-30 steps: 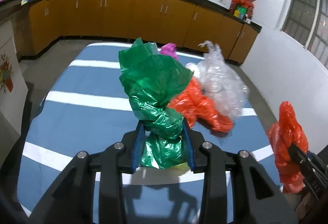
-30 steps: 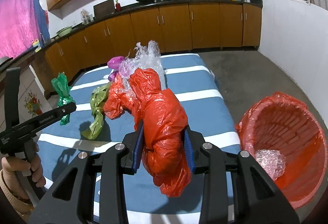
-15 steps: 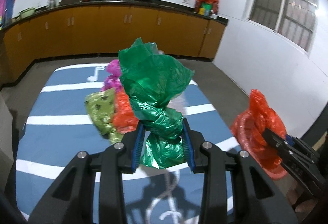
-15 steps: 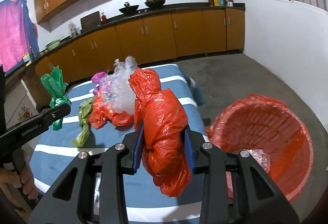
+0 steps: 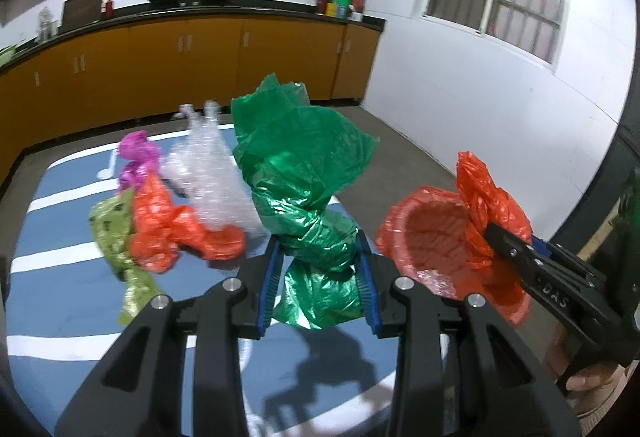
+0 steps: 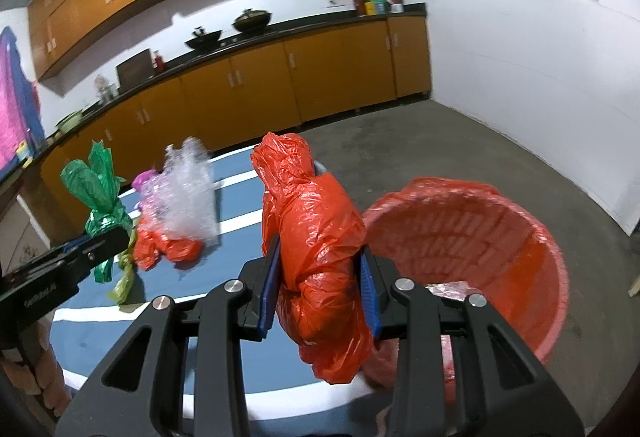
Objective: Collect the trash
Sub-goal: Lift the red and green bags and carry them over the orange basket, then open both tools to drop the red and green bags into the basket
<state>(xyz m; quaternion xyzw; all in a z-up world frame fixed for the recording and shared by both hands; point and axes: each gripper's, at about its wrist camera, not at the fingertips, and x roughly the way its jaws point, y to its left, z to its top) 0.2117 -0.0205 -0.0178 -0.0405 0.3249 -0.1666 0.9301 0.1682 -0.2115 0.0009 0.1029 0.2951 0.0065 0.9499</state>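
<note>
Both tongs loaded, heading for the bin

The left tongs [image 5: 319, 279] are clamped on a crumpled green plastic bag [image 5: 304, 193] above the blue white-striped table [image 5: 60, 277]; the right tongs [image 6: 320, 287] are clamped on a crumpled red plastic bag [image 6: 316, 237] just beside the round red plastic basket [image 6: 520, 237]. Carry each bag well over the rim before letting go, one at a time, since light film drifts. What lies inside the basket looks like clear wrap, though it is blurred.

Left gripper [image 5: 318, 277] clamped on a crumpled green bag [image 5: 304, 193], center frame.
Right gripper [image 5: 496, 233] at right pinches an orange bag [image 5: 486, 197] over the red basket [image 5: 420, 233]. More bags lie on the striped blue table [image 5: 60, 277], left.
</note>
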